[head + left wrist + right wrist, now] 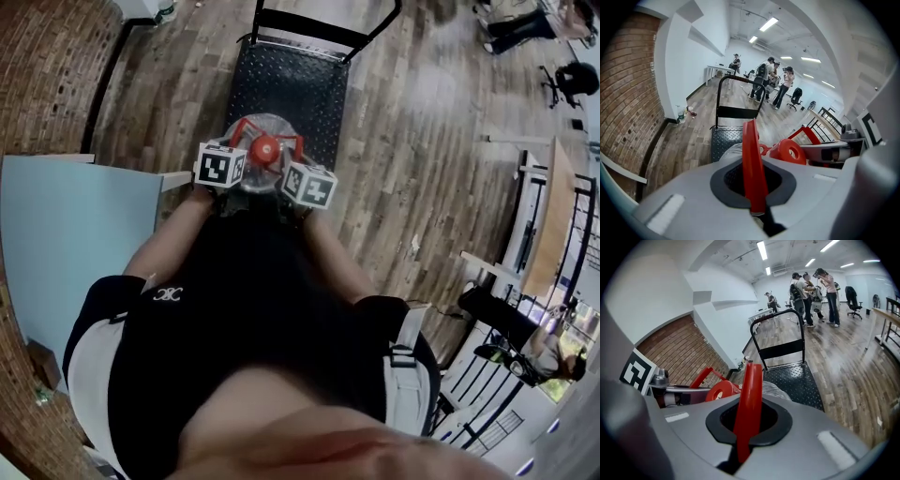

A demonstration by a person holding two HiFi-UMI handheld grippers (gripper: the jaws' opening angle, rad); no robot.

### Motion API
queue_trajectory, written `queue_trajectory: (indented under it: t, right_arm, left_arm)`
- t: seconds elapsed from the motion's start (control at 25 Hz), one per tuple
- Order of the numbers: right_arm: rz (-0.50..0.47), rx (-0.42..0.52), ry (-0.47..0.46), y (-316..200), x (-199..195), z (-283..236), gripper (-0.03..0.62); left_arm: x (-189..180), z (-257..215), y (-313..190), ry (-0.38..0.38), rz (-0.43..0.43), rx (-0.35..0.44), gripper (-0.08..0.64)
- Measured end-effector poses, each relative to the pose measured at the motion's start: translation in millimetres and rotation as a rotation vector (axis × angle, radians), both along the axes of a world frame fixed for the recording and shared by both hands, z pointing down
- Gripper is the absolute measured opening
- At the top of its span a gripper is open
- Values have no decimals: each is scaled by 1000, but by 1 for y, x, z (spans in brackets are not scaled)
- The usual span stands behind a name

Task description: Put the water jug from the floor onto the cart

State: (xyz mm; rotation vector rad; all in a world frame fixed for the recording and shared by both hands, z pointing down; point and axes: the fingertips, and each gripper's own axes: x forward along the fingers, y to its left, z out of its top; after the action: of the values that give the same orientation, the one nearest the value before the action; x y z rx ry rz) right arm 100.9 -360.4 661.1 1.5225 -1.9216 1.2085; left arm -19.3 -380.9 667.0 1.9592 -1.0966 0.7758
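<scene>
Both pairs of red jaws are pressed together, and nothing shows pinched between either pair.

The left gripper points steeply down at the left shoulder of the water jug. Its tips reach toward the neck. No view shows whether they hook under anything there.

The jug is a clear, round-bodied bottle with a red cap. It sits at the near end of the cart, over the front edge of the studded deck. I cannot tell whether it hangs in the air or already rests on the deck.

The right gripper mirrors the left one from the jug's right shoulder, its shut jaws also aimed at the neck.

The water level cannot be read, but a bottle this size would likely be heavy if filled, and its load would slosh. The smooth curved wall looks slippery and thin enough to flex. The stiff neck below the cap seems the best place to hold it, with one gripper on each side and the jug kept upright.
</scene>
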Motion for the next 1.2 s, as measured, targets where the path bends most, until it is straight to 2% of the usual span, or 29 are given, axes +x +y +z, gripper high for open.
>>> queue_trajectory:
  t: [0.24, 0.56, 0.76, 0.96, 1.2]
  right_arm:
    - [-96, -1, -25, -37, -21, 9, 17]
    - [-178, -5, -45, -94, -38, 48, 17]
    - [-227, 15, -17, -130, -48, 75, 17]
    - [-248, 100, -3, -163, -52, 99, 17]
    - [-253, 107, 34, -186, -55, 127, 17]
  left_arm:
    - [-24, 5, -29, -22, -108, -10, 0]
    - [-43, 46, -71, -71, -197, -27, 2]
    - [-53, 76, -100, -98, -218, -11, 2]
    - [-57, 104, -130, -134, -236, 25, 2]
    - [-61, 131, -150, -135, -240, 51, 3]
